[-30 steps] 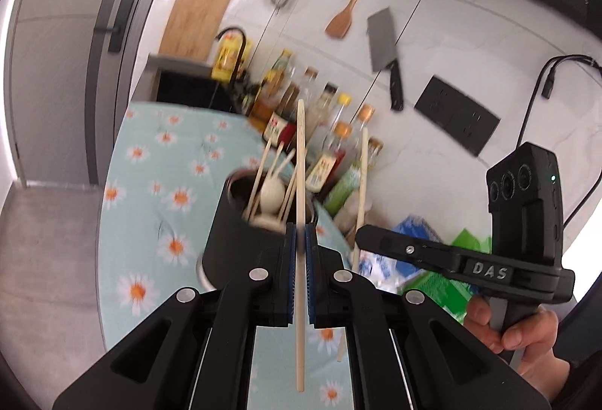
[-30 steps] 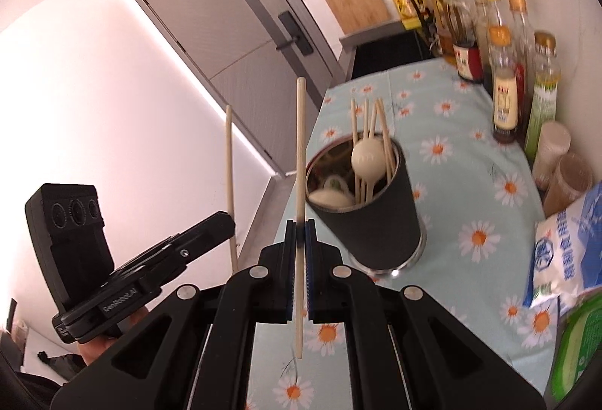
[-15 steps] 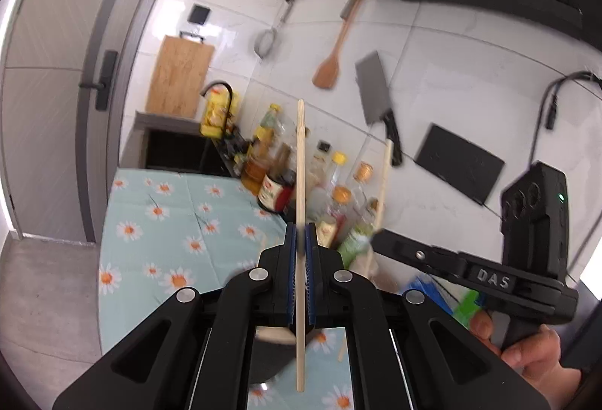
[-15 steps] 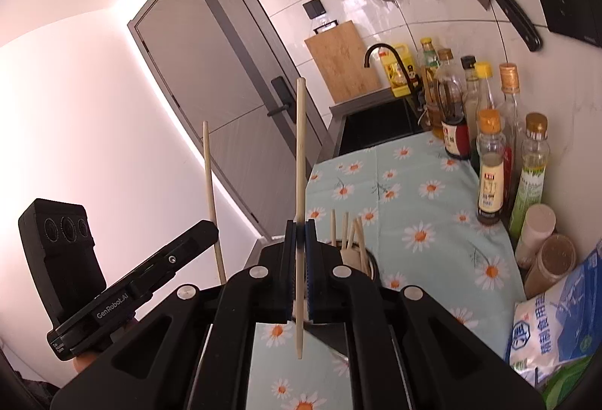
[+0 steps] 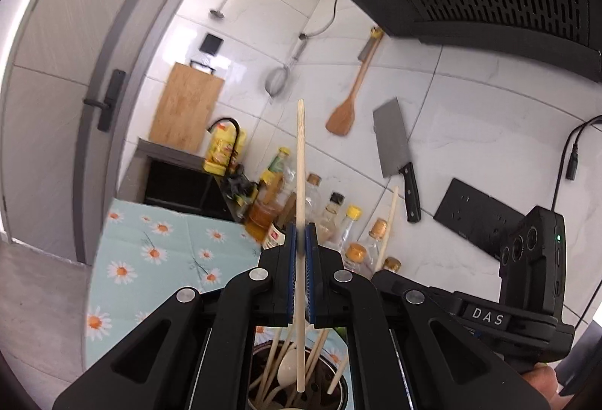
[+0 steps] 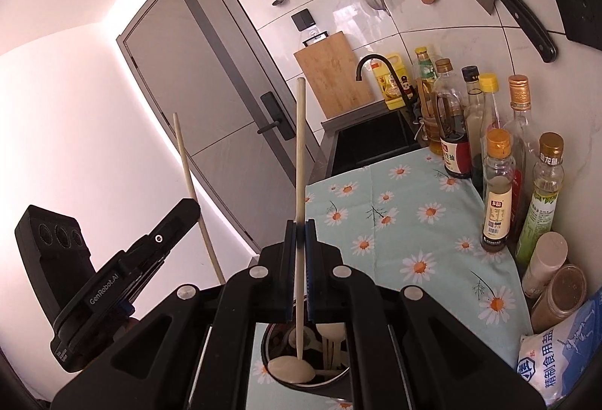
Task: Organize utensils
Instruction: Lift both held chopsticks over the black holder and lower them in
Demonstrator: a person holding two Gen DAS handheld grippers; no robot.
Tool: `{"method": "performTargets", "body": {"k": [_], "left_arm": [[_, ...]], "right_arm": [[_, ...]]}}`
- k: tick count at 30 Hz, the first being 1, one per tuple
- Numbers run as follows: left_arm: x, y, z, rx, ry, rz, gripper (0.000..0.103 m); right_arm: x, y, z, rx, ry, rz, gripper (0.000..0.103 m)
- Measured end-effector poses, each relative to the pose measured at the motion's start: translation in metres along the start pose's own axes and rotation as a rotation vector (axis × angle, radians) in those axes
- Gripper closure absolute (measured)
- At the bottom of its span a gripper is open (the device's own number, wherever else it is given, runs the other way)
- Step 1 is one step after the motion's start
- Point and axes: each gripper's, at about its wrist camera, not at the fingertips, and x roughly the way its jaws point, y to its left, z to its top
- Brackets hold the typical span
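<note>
Fingers of the left gripper (image 5: 300, 282) are pressed together on a pale chopstick (image 5: 300, 184), held upright with its lower tip hanging over the mouth of the dark utensil holder (image 5: 340, 391). The right gripper (image 6: 300, 271) pinches a second chopstick (image 6: 300, 165) in the same way, its tip just above a white spoon (image 6: 290, 369) lying in the holder (image 6: 268, 350). More chopsticks and spoons already stand inside. The holder sits on the daisy-print cloth (image 6: 414, 222), with sauce bottles (image 6: 497, 192) along the tiled wall.

Step in hand, as judged: lowering both sticks into the holder. To do it well, each stick should stay vertical and be aimed at a free gap, clear of the spoon bowl, and be let go only once its tip is well below the rim, so it does not bounce out. The two grippers should keep apart as they descend.

Compared with half a second earlier, both cameras now look down into the holder's mouth, which then lay mostly hidden behind the fingers; the grip on each stick is unchanged.
</note>
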Motion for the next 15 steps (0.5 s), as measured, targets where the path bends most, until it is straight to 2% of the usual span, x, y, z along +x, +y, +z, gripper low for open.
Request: {"method": "performTargets", "body": {"k": [4, 15], "left_arm": [[0.014, 0.008, -0.021, 0.002, 0.036, -0.016, 0.099], [0.019, 0.014, -0.058, 0.072, 0.065, 0.019, 0.099]], "right_arm": [[0.005, -0.007, -0.012, 0.011, 0.000, -0.009, 0.097], [0.016, -0.014, -0.043, -0.003, 0.034, -0.044, 0.097]]}}
